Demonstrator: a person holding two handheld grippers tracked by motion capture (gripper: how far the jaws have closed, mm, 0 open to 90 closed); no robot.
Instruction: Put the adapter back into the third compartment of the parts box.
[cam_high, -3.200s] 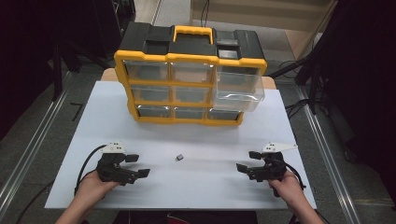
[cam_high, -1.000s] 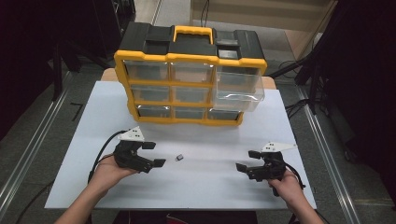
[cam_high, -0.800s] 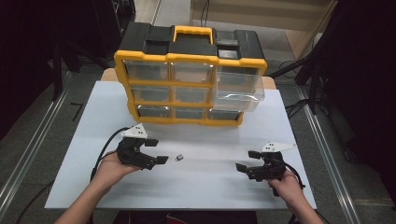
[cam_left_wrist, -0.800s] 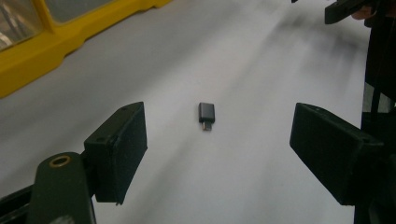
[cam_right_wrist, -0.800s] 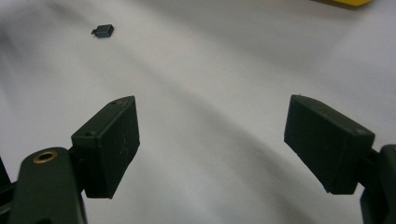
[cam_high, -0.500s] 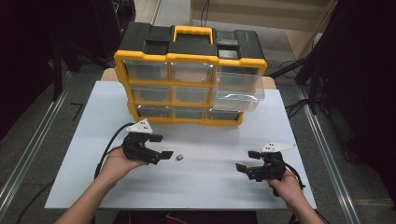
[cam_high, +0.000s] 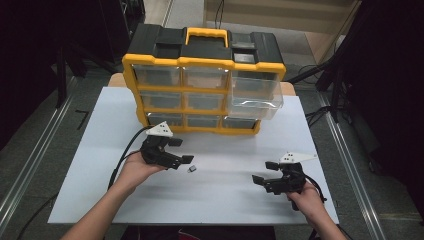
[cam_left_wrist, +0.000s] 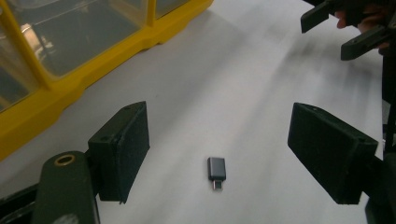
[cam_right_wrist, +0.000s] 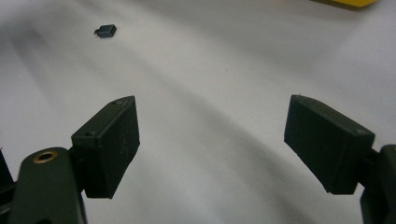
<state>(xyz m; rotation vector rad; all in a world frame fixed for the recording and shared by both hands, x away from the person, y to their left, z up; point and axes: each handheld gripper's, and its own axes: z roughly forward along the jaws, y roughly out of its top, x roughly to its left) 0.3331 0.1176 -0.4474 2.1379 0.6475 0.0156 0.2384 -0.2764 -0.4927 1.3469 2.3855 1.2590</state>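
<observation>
A small grey USB adapter lies flat on the white tabletop, a little in front of the drawer organizer. My left gripper hovers just above and left of it, open. In the left gripper view the adapter lies on the table between the two spread jaws of the left gripper, touching neither. My right gripper rests open near the front right of the table, holding nothing. Its own view shows the right gripper with jaws wide apart and the adapter far off at the upper left.
A yellow and black drawer organizer stands at the back of the table, with one clear drawer on its right side pulled out. Its yellow base runs close along the left gripper. Metal rails flank the table.
My left gripper has moved from the front left toward the middle of the table and now straddles the adapter. The right gripper and the adapter have stayed put.
</observation>
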